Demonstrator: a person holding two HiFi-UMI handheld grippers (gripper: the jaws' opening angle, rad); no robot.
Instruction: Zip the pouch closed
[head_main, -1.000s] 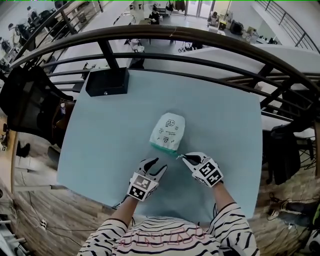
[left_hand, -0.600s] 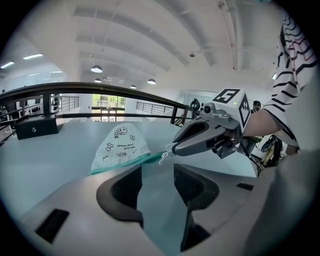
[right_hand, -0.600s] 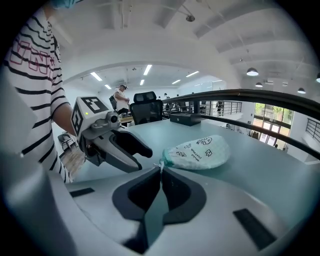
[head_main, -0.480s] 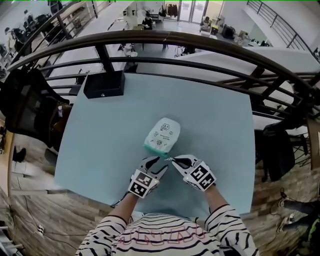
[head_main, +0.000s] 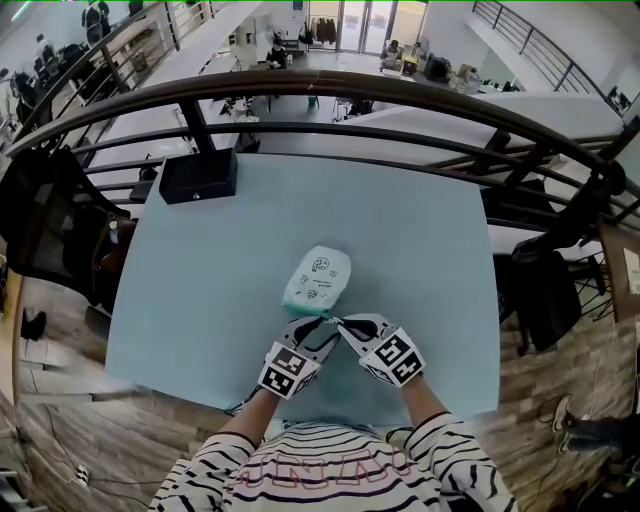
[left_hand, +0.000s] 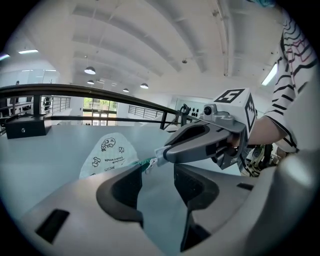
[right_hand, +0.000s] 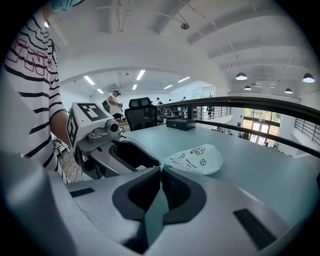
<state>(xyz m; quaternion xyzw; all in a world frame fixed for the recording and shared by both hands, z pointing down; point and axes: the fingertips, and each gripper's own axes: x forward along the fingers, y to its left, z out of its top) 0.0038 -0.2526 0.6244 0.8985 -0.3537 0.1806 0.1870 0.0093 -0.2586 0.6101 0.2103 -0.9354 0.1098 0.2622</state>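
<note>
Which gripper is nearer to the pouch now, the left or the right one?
Right. The right gripper is shut on the near teal edge of the pouch; the left gripper, open, hangs just short of that edge, holding nothing.

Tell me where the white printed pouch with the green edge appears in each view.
Head view: pouch at centre of the table.
Left gripper view: pouch left of centre.
Right gripper view: pouch right of centre.
Shared landmark: black box at the table's far edge.
</note>
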